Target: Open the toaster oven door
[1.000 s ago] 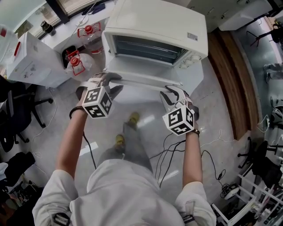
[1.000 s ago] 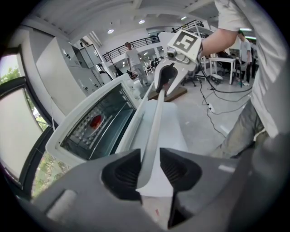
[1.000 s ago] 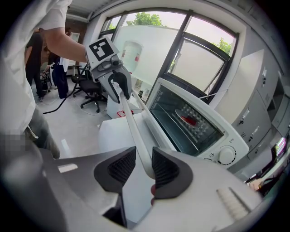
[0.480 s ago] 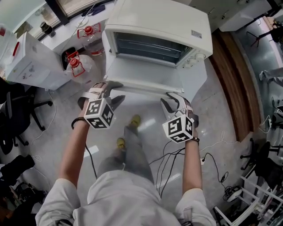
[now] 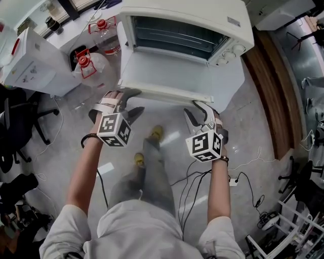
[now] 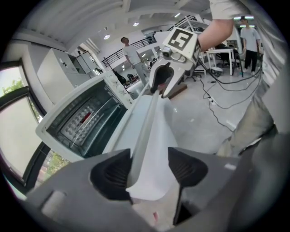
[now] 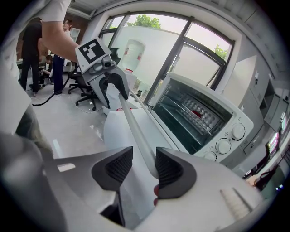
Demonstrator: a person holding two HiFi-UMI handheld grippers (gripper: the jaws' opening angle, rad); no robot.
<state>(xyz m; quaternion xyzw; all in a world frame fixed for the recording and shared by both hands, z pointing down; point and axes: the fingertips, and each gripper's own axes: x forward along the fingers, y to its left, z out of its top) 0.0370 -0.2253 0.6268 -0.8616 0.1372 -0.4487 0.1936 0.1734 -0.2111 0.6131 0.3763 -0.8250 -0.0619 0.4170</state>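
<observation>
The white toaster oven [image 5: 188, 11] stands with its door [image 5: 177, 76] swung down flat, and the racks inside show. A pale handle bar [image 5: 167, 95] runs along the door's front edge. My left gripper [image 5: 132, 101] is at the bar's left end and my right gripper [image 5: 195, 110] at its right end. In the left gripper view the handle [image 6: 147, 122] lies between the opening jaws of the left gripper [image 6: 147, 170], with a gap on one side. In the right gripper view the right gripper [image 7: 142, 167] is opening too, and the handle [image 7: 133, 122] sits loose beside one pad.
Water jugs with red caps [image 5: 88, 68] and a white box [image 5: 30, 71] stand left of the oven. A black office chair [image 5: 20, 126] is at the far left. Cables [image 5: 202, 177] lie on the floor by the person's legs. People [image 6: 131, 50] stand far off.
Both grippers' jaws have spread wider around the handle bar. The door stays down, and the grippers have kept their places at its two ends.
</observation>
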